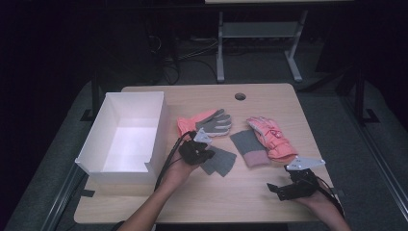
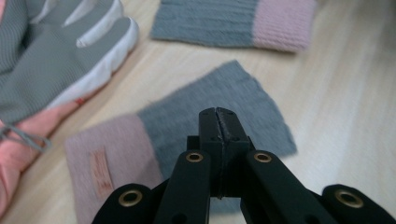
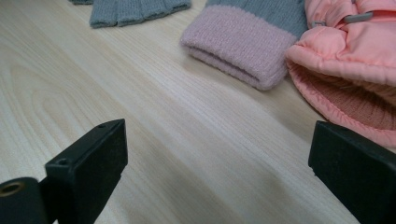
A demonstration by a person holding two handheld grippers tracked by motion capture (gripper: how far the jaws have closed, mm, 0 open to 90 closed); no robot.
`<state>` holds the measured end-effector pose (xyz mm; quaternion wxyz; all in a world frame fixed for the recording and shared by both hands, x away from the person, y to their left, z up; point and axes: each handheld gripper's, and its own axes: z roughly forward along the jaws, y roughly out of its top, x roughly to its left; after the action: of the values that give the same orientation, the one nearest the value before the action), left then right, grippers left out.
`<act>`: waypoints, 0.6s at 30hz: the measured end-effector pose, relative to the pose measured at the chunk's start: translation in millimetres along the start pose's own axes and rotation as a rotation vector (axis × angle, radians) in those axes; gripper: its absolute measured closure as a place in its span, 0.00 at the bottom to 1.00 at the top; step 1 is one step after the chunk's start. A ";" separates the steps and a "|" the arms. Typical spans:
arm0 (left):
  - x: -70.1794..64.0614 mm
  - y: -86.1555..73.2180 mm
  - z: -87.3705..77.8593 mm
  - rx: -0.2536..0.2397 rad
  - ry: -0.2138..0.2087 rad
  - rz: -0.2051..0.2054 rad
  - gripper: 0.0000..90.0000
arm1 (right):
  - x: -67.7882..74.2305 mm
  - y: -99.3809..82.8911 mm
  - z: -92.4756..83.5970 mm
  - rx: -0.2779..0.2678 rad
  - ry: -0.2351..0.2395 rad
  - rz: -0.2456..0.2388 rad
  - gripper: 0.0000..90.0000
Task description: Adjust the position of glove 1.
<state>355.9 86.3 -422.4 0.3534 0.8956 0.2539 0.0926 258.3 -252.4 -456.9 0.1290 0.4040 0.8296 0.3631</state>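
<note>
Apparently nothing is packed yet: the open white cardboard box (image 1: 126,137) is empty, and both padded pink-and-grey winter gloves (image 1: 270,137) lie on the wooden desk (image 1: 240,197) right of it. Beside the box, the left claw (image 2: 218,114) is clenched over one grey knit cuff (image 2: 219,100), holding nothing. Farther right of the box, the right claw (image 3: 219,163) is released.

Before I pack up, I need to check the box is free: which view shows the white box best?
The high view: the white box sits open at the table's left, its inside looking bare. The two gripper views look at gloves and tabletop instead.
</note>
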 end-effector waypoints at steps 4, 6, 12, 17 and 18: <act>10.3 4.1 6.5 0.004 0.016 -0.016 1.00 | -0.4 -0.2 0.4 0.001 0.001 0.001 0.05; 17.1 1.3 8.5 0.010 0.029 -0.043 1.00 | -0.8 -0.6 0.8 0.001 0.000 0.003 0.05; 25.5 -5.2 9.3 0.017 0.047 -0.070 1.00 | -0.7 -0.6 -0.1 0.000 0.000 0.002 0.05; 31.2 -11.2 15.6 0.043 0.051 -0.082 1.00 | -0.5 -1.0 0.5 0.003 0.002 0.003 0.05; 31.8 -12.6 18.1 0.049 0.047 -0.087 1.00 | -0.9 -1.2 0.4 0.004 0.000 0.001 0.05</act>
<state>384.4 100.1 -444.8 0.3291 0.8896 0.3033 0.0918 258.4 -253.4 -458.1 0.1279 0.4046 0.8302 0.3616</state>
